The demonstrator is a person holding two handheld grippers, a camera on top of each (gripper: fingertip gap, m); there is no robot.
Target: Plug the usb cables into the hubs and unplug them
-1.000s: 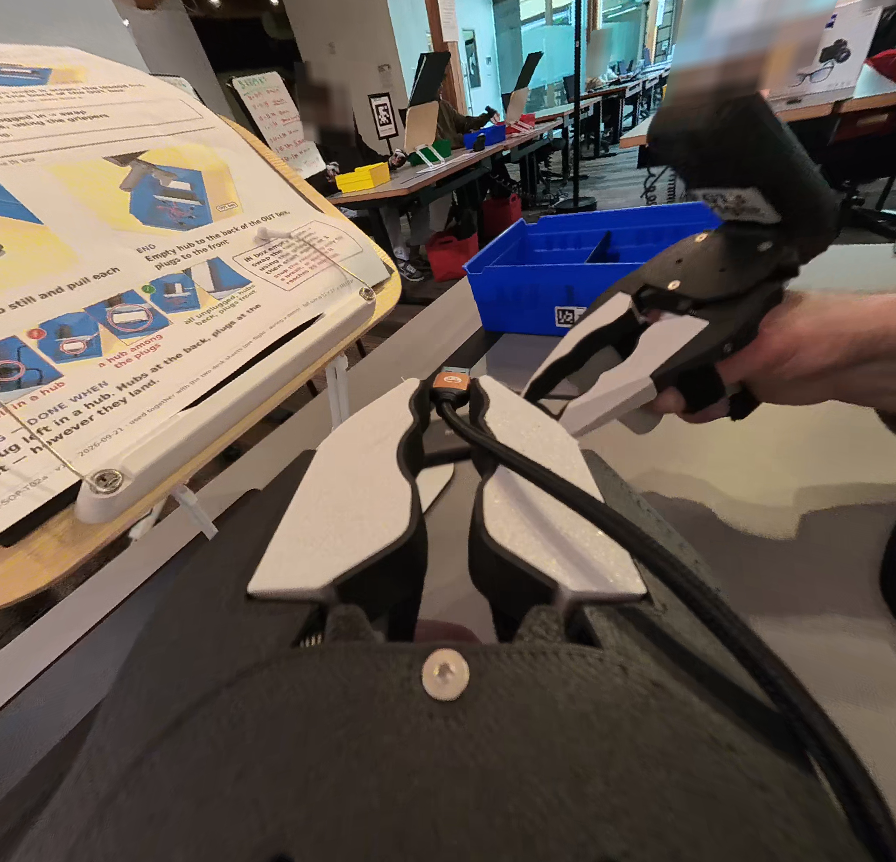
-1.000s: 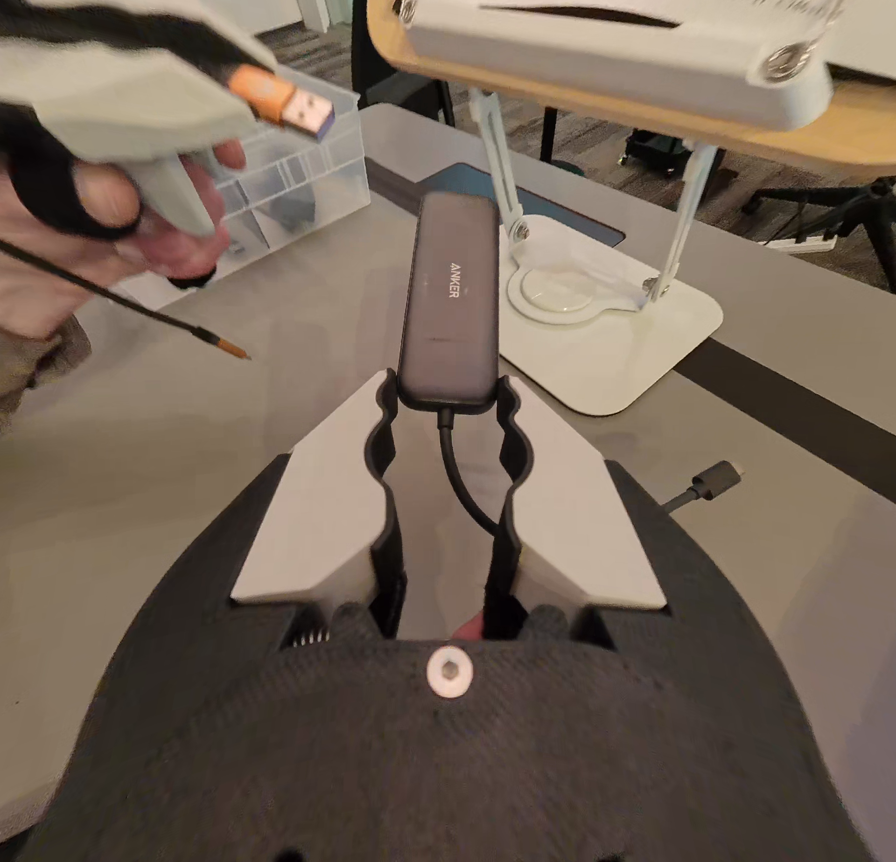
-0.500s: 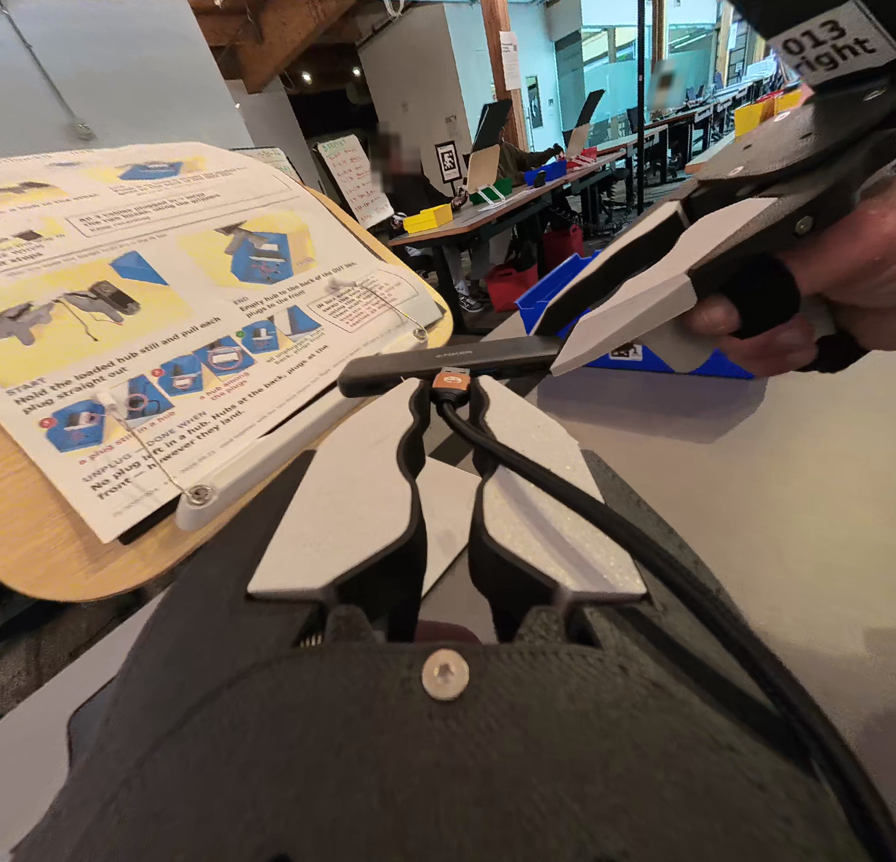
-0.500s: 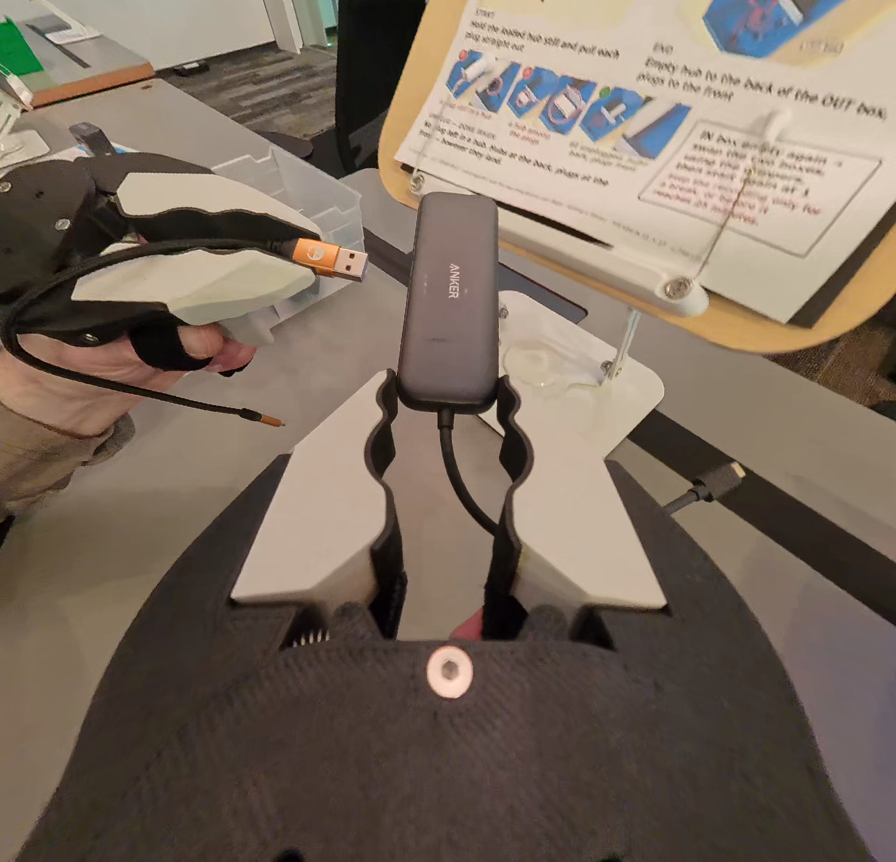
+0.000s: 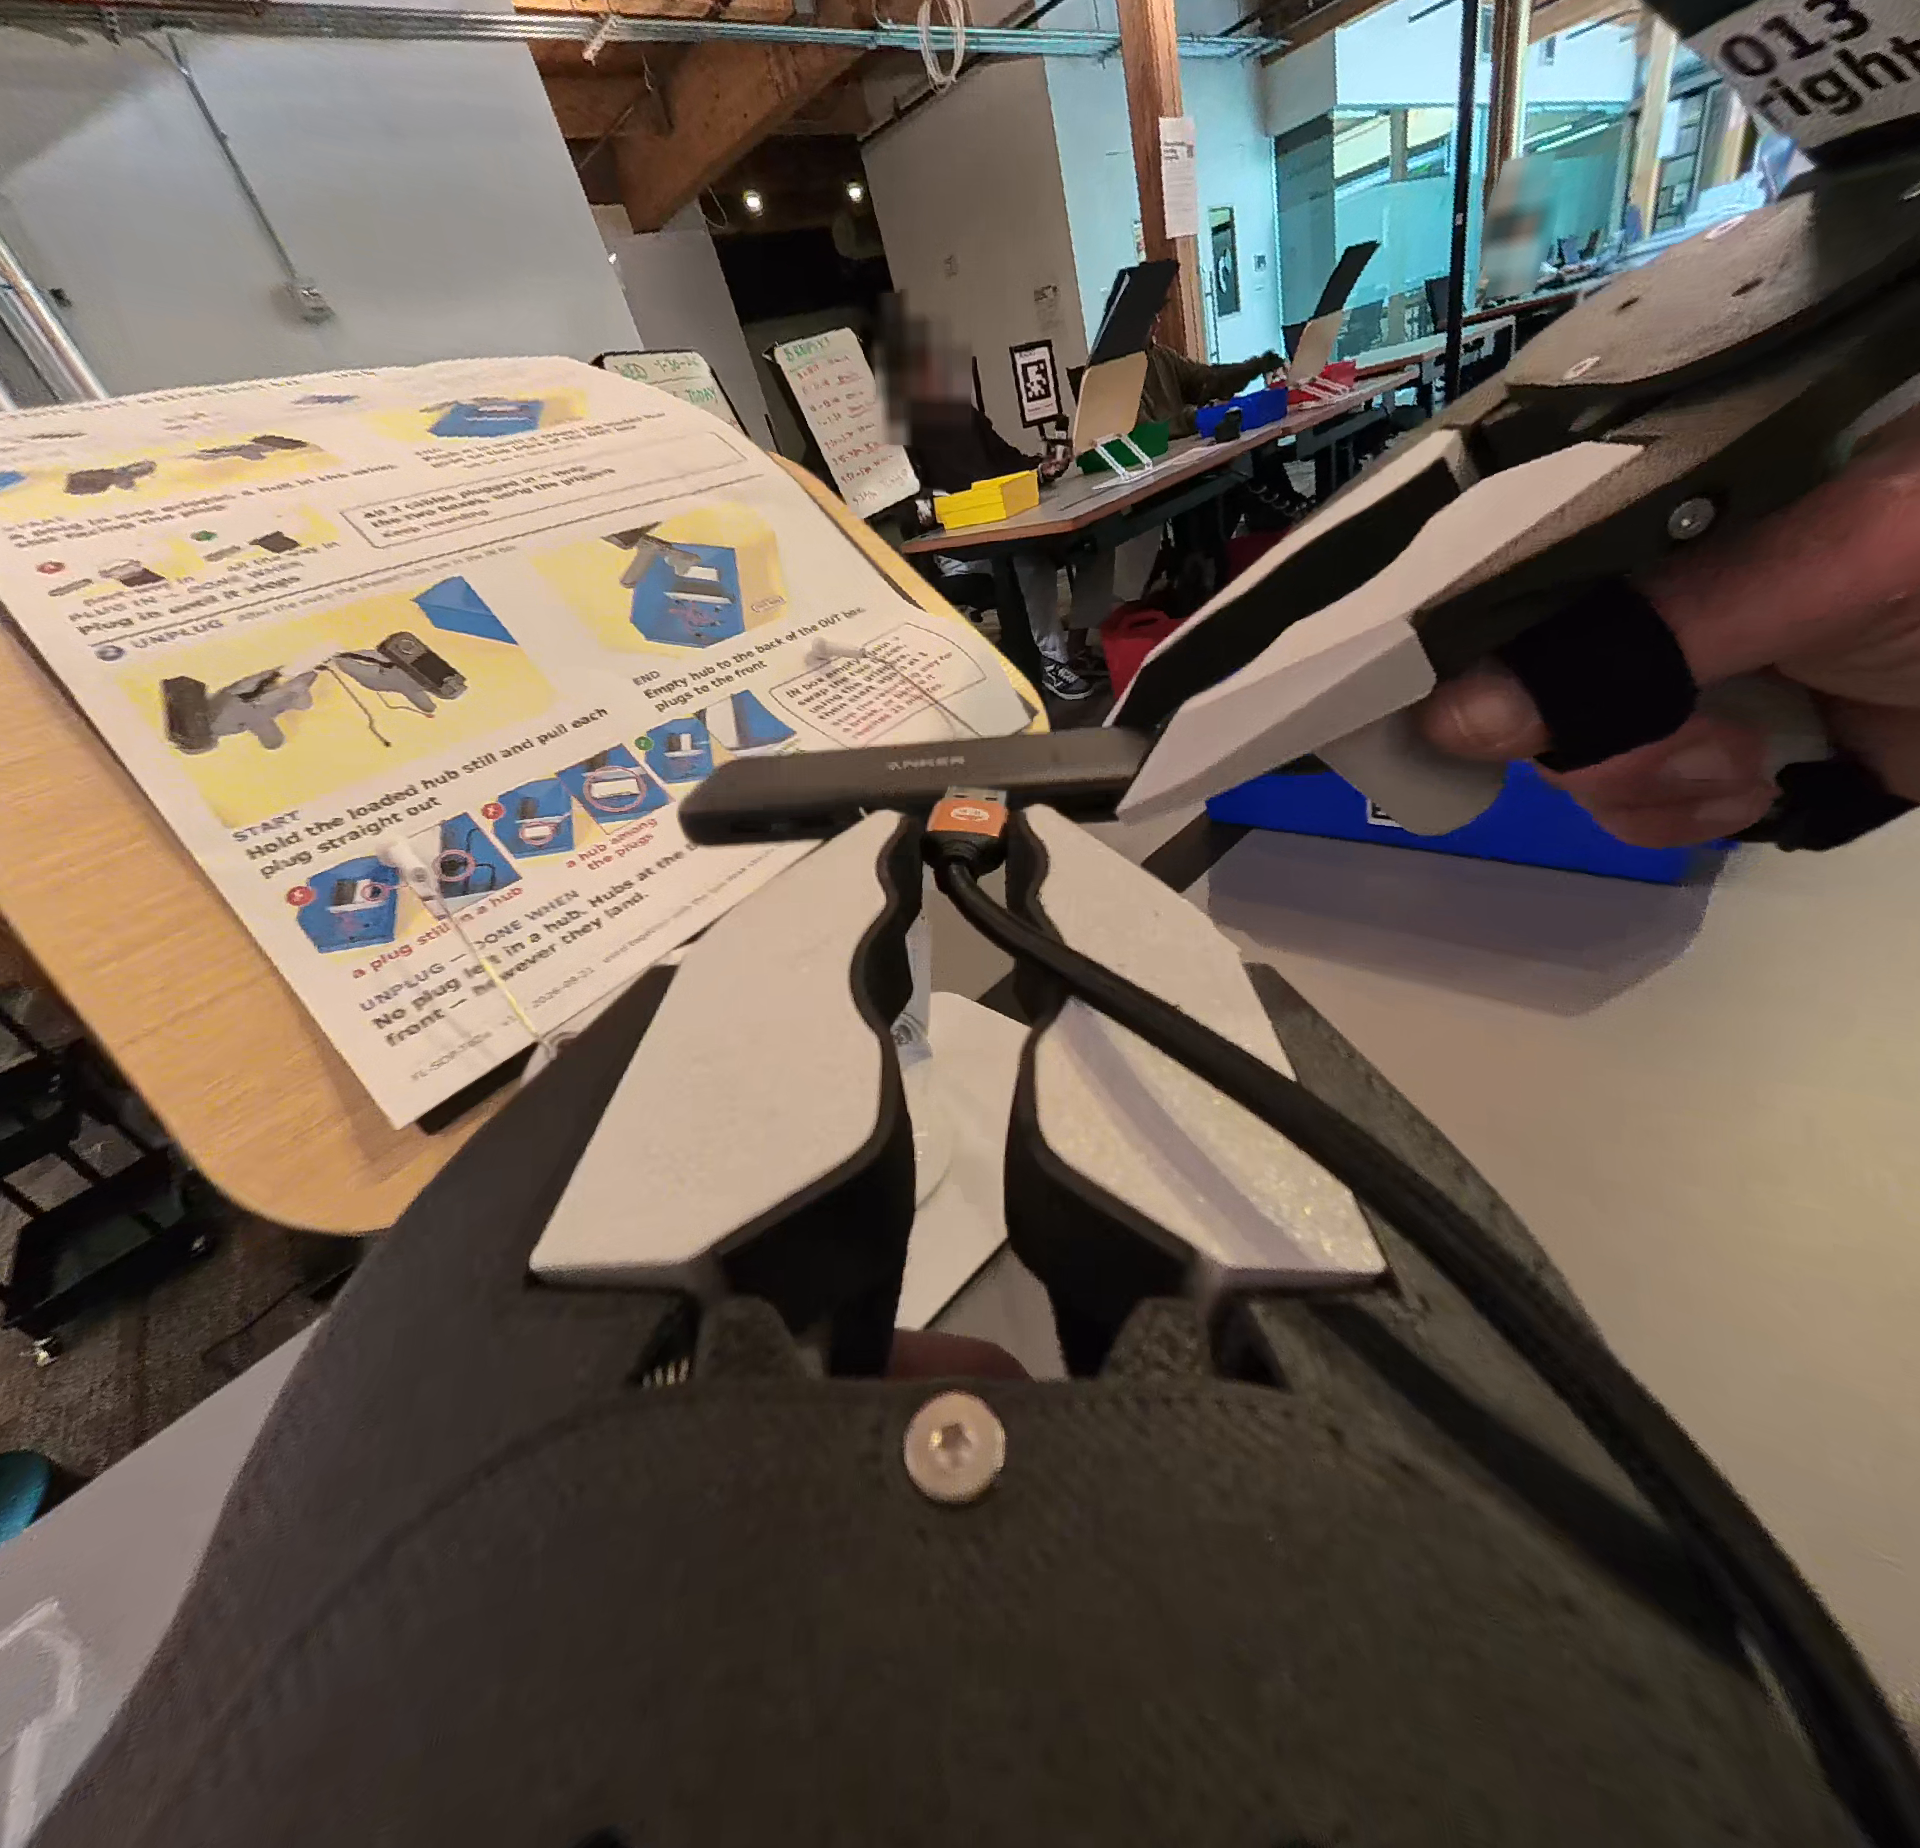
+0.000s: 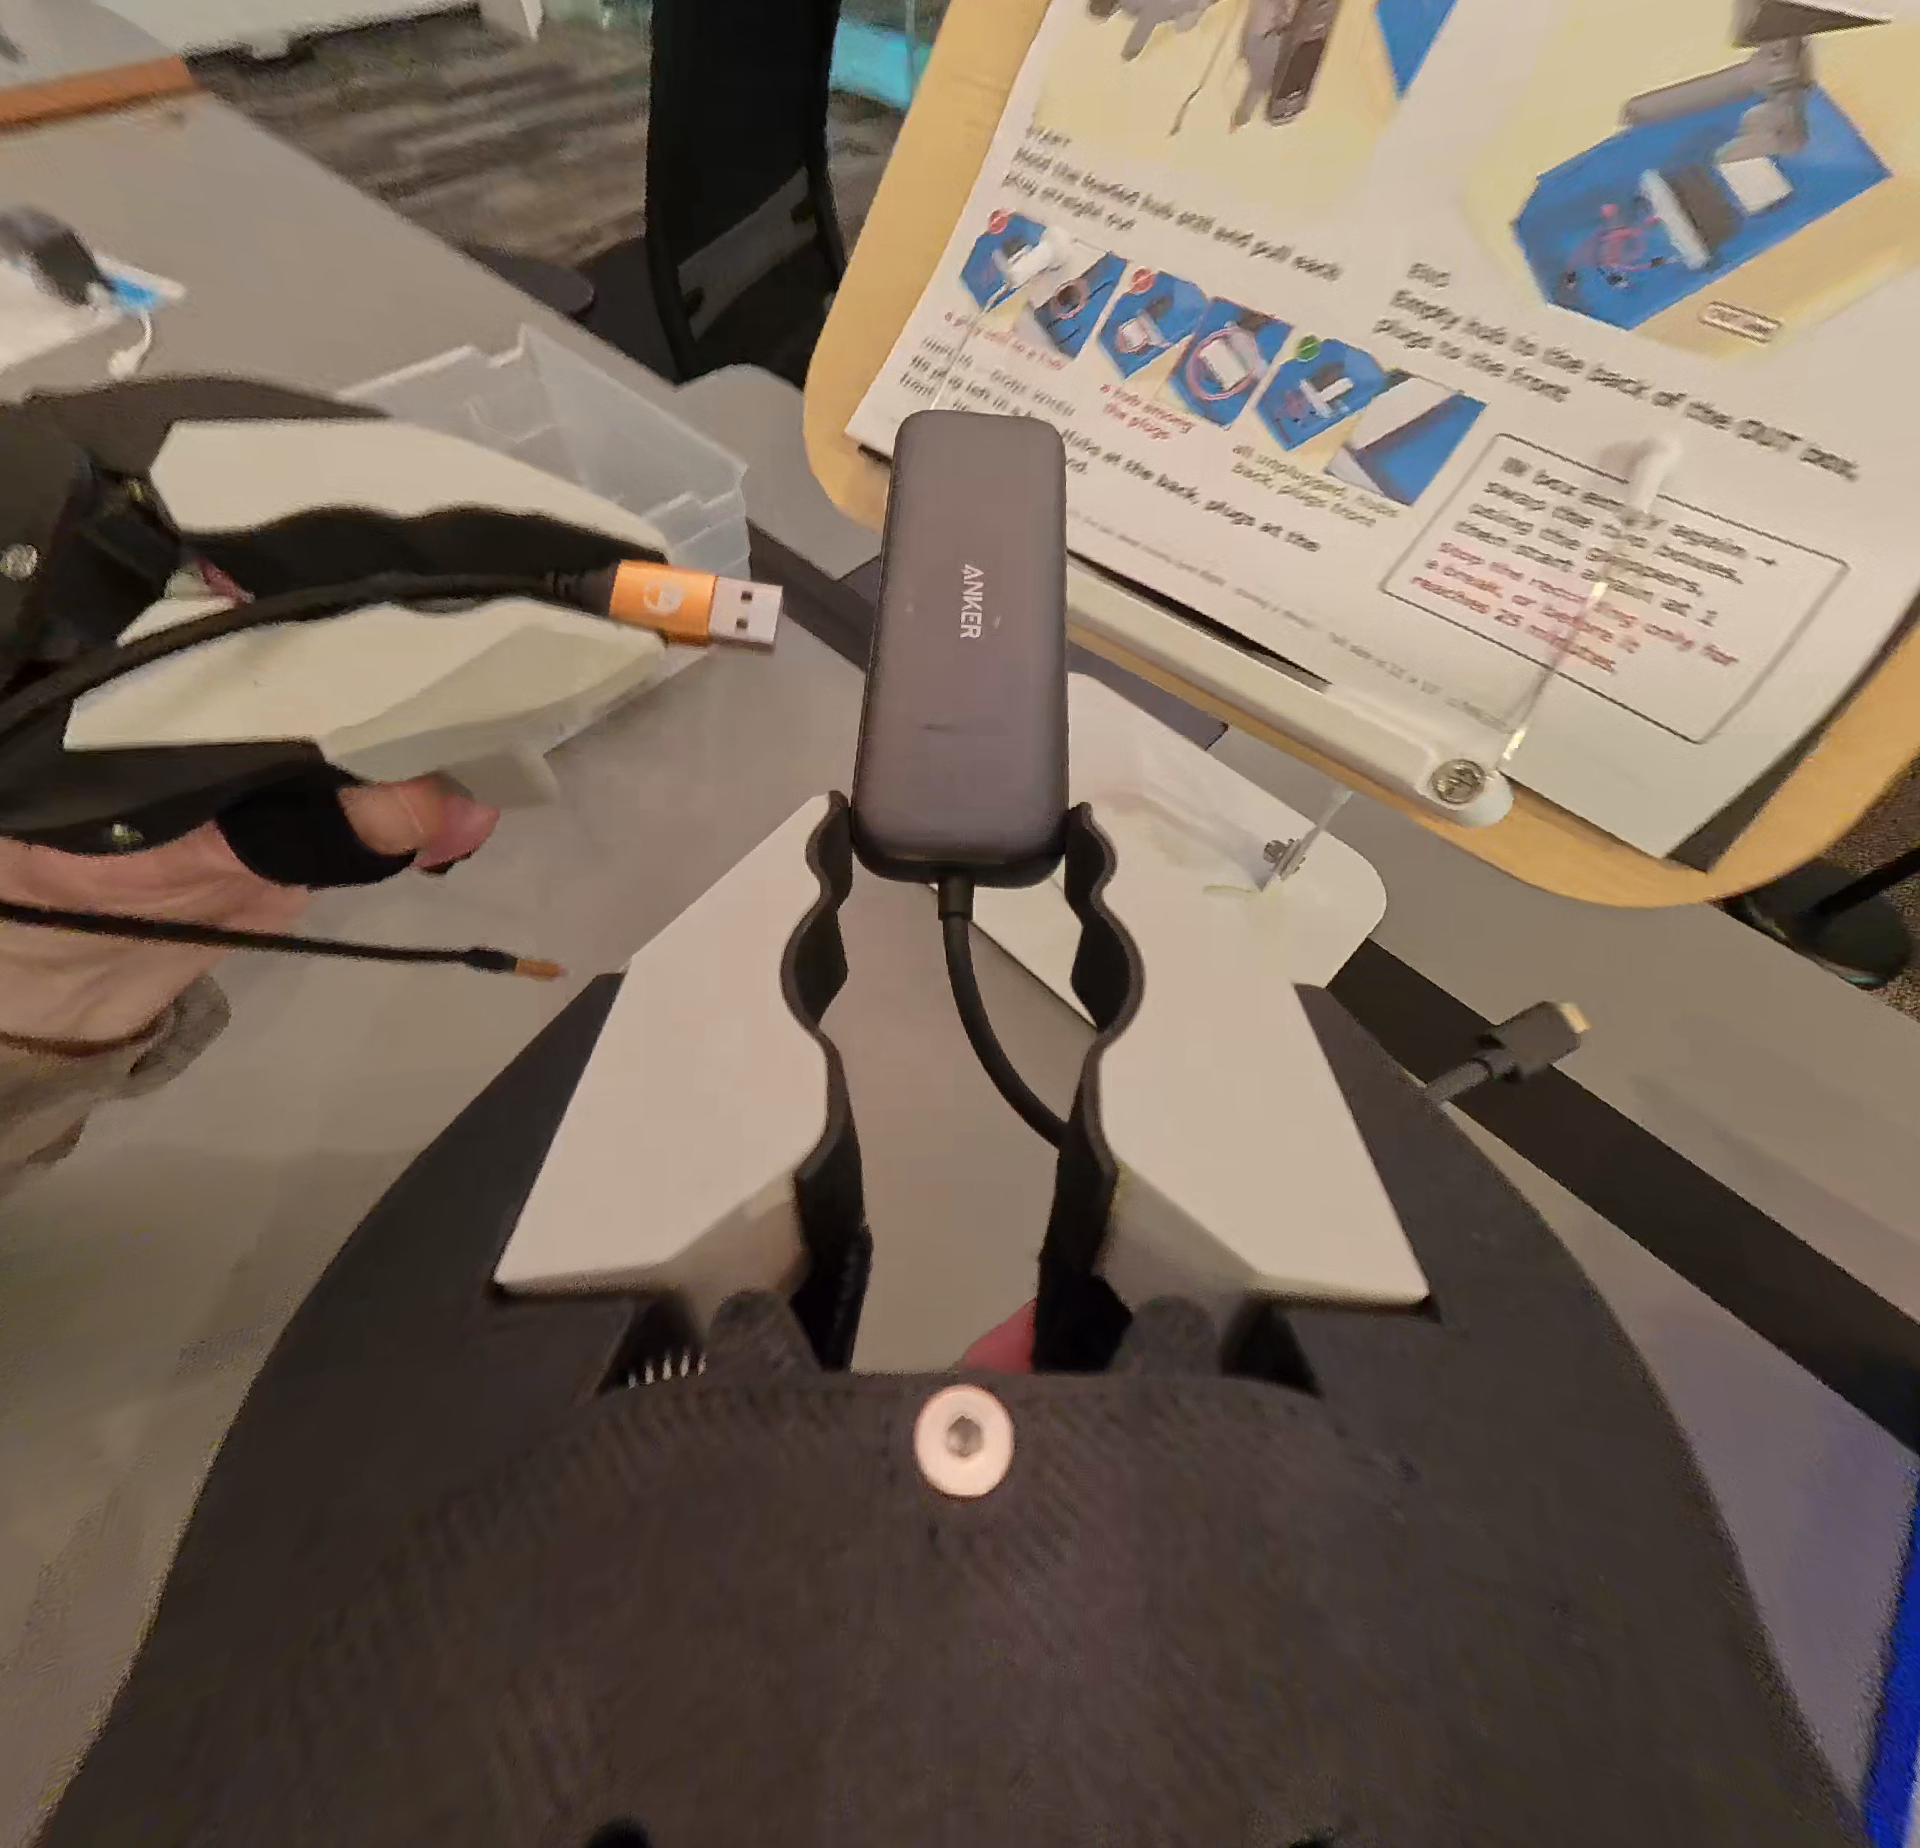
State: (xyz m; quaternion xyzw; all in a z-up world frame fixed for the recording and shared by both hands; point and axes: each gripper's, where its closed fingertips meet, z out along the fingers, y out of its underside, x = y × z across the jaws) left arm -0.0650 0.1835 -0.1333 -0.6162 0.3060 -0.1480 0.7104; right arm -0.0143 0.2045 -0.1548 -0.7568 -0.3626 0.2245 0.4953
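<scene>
The right gripper [image 6: 958, 832] pinches the near end of a slim dark grey USB hub [image 6: 961, 635], held up off the grey table [image 6: 312, 1154]. The left gripper [image 5: 961, 842] clamps an orange-collared USB-A plug on a black cable [image 6: 691, 609], its metal tip just beside the hub's left edge, not yet in. A clear plastic bin [image 6: 582, 427] sits behind; contents unclear.

instruction sheet [image 5: 436, 676], blue bin [image 5: 1475, 822], clear organizer [image 6: 582, 437]
</scene>
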